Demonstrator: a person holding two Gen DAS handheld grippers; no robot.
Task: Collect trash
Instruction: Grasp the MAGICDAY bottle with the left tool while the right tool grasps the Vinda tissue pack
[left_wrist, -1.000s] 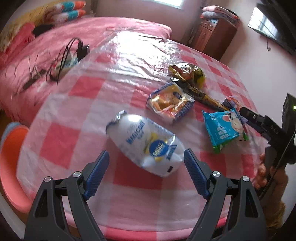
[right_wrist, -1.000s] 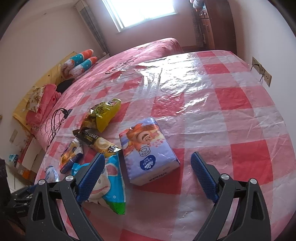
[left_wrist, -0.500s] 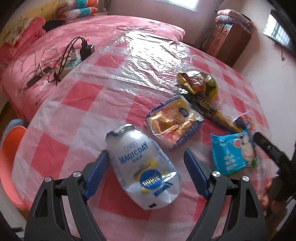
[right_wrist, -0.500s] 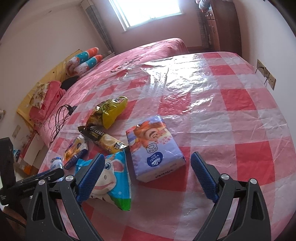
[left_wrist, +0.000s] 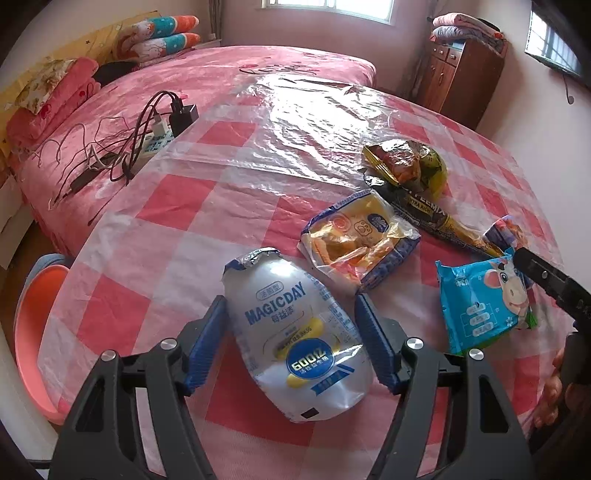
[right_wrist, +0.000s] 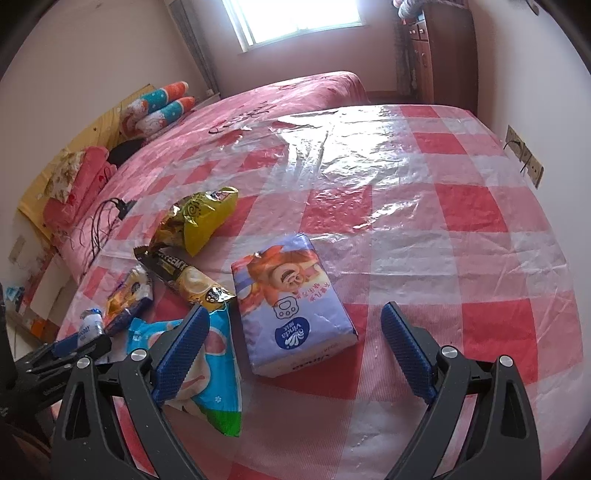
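Note:
A white MAGICDAY pouch lies on the checked table between the open jaws of my left gripper, one blue pad on each side, not closed on it. Beyond lie an orange snack wrapper, a dark coffee sachet, a yellow chip bag and a blue cow-print pack. My right gripper is open over the table, a purple Vinda tissue pack between its jaws. The cow-print pack lies under its left finger.
The round table has a red-and-white cloth under clear plastic. A pink bed with a power strip and cables stands behind it. An orange stool is at the left. A wooden cabinet stands at the back right.
My left gripper has moved forward and down so its jaws now flank the white pouch. My right gripper has edged closer to the tissue pack.

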